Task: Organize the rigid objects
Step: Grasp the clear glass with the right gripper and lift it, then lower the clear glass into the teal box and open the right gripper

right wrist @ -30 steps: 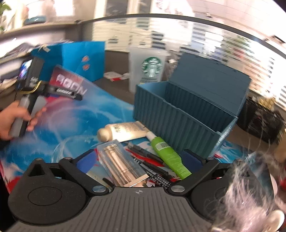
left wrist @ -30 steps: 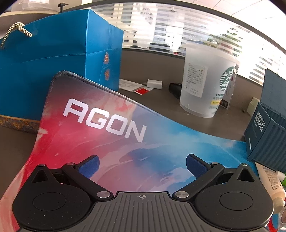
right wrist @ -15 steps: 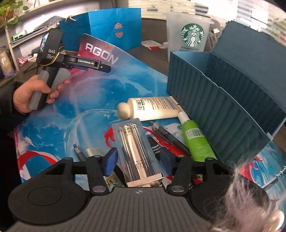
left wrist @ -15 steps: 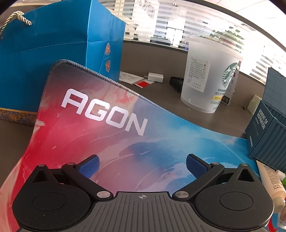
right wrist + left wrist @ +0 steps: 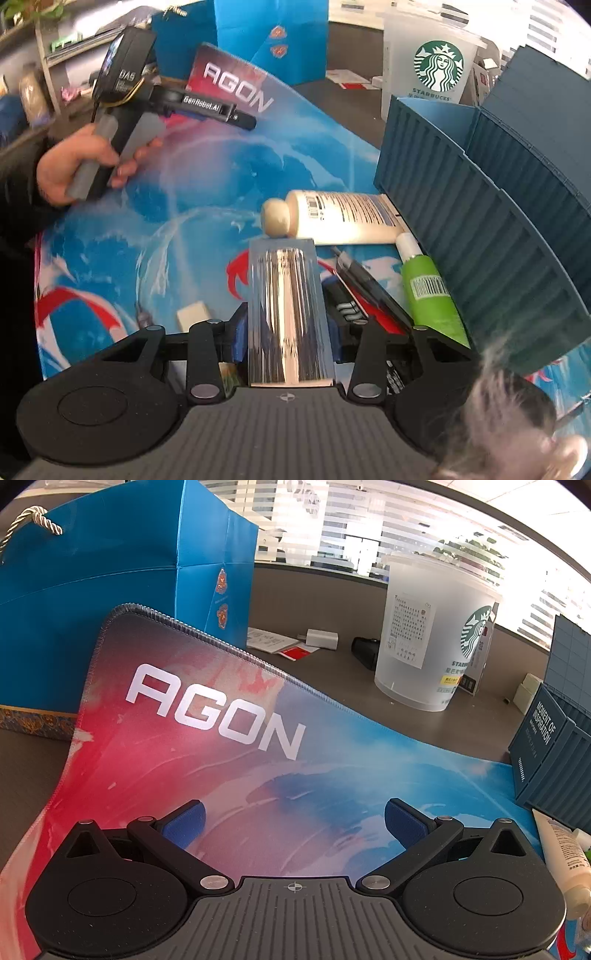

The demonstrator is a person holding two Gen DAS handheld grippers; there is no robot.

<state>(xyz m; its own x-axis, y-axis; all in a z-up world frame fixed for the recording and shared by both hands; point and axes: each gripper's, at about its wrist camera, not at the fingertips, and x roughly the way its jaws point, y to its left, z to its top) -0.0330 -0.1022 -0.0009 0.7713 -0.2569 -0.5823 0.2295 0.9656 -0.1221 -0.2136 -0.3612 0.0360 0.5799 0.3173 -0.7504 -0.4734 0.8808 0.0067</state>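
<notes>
My right gripper (image 5: pixel 286 332) pinches the clear box with the silver tube (image 5: pixel 286 314), near the mat's (image 5: pixel 221 177) front edge, left of the blue container (image 5: pixel 480 229). My left gripper (image 5: pixel 293 821) hangs spread over the mat.

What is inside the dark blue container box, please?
The open box shows only bare ribbed inner walls; its near wall hides the floor, so contents cannot be seen. The cream tube and green tube lie outside, against it.
</notes>
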